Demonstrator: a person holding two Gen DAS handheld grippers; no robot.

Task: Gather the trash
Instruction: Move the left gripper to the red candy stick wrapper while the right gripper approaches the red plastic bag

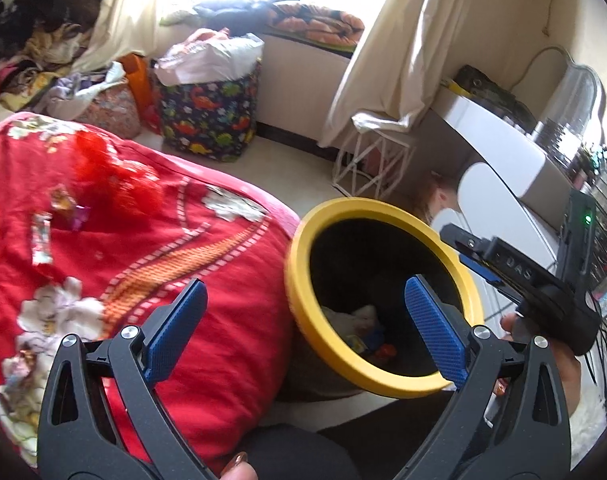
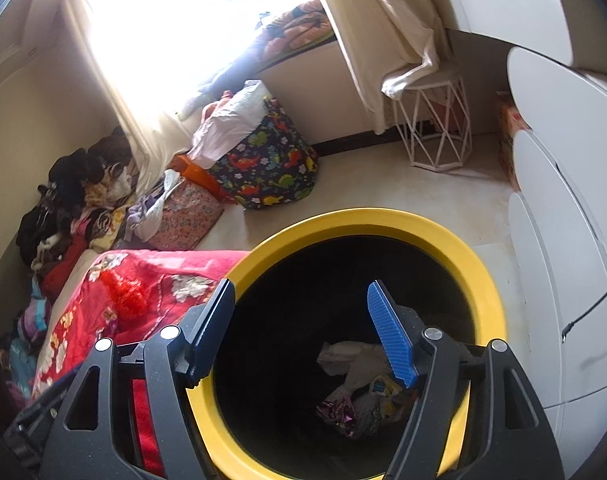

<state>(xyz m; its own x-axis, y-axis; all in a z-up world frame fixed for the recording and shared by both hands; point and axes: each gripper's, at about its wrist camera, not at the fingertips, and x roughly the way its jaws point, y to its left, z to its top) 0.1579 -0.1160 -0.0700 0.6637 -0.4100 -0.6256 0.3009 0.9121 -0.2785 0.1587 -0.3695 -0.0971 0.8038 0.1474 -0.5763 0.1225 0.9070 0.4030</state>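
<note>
A black bin with a yellow rim (image 1: 303, 248) stands beside the bed; it also shows in the right wrist view (image 2: 367, 218). Crumpled tissue and wrappers (image 2: 359, 384) lie at its bottom. My right gripper (image 2: 303, 332) is open and empty, directly above the bin mouth; it shows in the left wrist view (image 1: 515, 268) over the bin's right rim. My left gripper (image 1: 303, 332) is open and empty, between the bed edge and the bin. Small wrappers (image 1: 69, 208) and a red frilly object (image 1: 119, 176) lie on the red floral blanket (image 1: 183, 280).
A dinosaur-print basket (image 1: 209, 120) full of laundry, a white wire stool (image 1: 373, 164) and a pile of clothes (image 1: 31, 52) stand by the window. White rounded furniture (image 2: 559, 240) is right of the bin.
</note>
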